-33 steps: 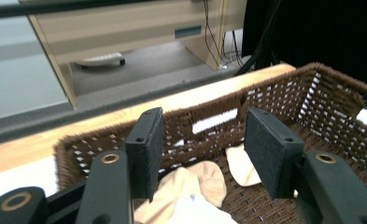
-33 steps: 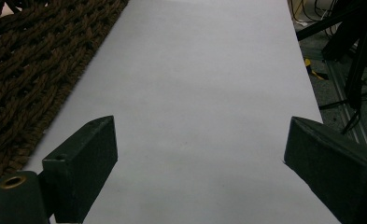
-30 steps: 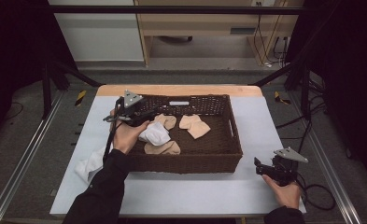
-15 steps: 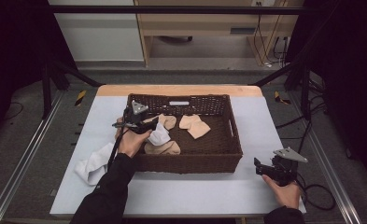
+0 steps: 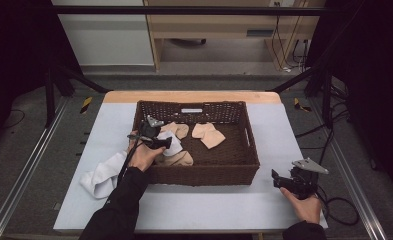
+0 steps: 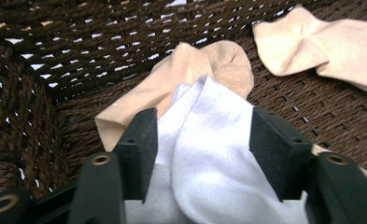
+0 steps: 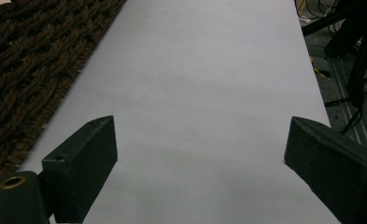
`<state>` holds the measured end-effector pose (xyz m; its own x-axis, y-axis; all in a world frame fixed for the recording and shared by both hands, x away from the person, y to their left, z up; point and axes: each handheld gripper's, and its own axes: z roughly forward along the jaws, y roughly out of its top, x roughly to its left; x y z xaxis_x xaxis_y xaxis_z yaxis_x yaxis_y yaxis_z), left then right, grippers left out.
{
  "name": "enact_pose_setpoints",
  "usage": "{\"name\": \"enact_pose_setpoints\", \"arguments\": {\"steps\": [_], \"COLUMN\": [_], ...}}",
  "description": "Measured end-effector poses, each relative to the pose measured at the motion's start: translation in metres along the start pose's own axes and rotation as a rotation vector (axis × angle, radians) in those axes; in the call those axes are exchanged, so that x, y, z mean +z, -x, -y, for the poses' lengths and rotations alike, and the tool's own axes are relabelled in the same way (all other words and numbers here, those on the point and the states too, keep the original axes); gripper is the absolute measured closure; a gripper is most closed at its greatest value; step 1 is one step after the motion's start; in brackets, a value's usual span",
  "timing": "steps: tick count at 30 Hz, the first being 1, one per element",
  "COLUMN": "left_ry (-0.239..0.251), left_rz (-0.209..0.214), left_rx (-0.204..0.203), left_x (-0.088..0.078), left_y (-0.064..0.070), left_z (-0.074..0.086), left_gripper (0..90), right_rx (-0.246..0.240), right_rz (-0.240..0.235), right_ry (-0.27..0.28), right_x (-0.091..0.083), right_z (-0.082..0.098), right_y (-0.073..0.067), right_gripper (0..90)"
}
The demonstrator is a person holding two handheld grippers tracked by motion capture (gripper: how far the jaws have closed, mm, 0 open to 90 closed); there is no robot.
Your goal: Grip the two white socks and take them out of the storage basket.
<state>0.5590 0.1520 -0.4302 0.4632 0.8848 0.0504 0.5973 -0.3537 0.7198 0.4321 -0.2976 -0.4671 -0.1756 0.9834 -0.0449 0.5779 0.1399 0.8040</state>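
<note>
I'm seeing the left gripper (image 6: 203, 140) pinching a white sock (image 6: 209, 158) between its jaws, hanging over the near-left part of the wicker basket (image 5: 244, 125), with the sock's tip lying against a peach sock (image 6: 204, 65) on the basket floor. From above, I'm watching more white cloth (image 5: 104, 172) trailing over the basket's left wall onto the table (image 5: 209, 205), though the hand (image 5: 144, 155) is covering the join, so I cannot tell if it is one piece. The right gripper (image 7: 197, 154) is sitting near the table's near-right corner, jaws spread wide, holding nothing.
</note>
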Motion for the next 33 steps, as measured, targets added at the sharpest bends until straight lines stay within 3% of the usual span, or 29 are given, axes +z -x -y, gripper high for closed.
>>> {"name": "enact_pose_setpoints", "arguments": {"steps": [6,13,16,19,22,23,30,33], "left_ry": [-0.065,-0.100,-0.091,-0.077,-0.049,-0.007,0.167,0.251], "left_rz": [0.004,0.033,0.046,0.052,0.055,0.062,0.095,0.097], "left_rx": [0.028,0.048,0.044,0.038,0.014,-0.001,-0.036,-0.029], "left_x": [0.005,0.004,0.003,0.000,-0.003,-0.007,-0.025,-0.037], "left_y": [0.002,0.003,0.002,0.001,-0.001,-0.002,-0.004,-0.004], "left_z": [0.003,0.002,0.002,0.002,0.000,-0.001,-0.007,-0.011], "left_gripper": [37.5,73.2,82.8,85.9,86.7,86.8,87.0,87.0], "right_rx": [0.000,-0.001,0.002,0.001,0.004,0.006,0.005,0.007], "right_rz": [-0.001,0.001,0.001,0.002,0.004,0.003,0.004,0.004], "right_ry": [0.000,0.001,0.000,-0.001,0.000,0.001,0.003,0.005], "right_x": [0.000,0.000,-0.001,-0.001,-0.001,-0.001,-0.002,-0.002], "right_z": [0.000,0.000,0.000,0.000,0.000,0.000,0.000,0.000], "right_y": [0.000,0.000,0.000,0.000,0.000,0.000,0.001,0.001], "right_gripper": [9.7,9.7,9.7,9.7,9.7,9.8,9.8,9.8]}}
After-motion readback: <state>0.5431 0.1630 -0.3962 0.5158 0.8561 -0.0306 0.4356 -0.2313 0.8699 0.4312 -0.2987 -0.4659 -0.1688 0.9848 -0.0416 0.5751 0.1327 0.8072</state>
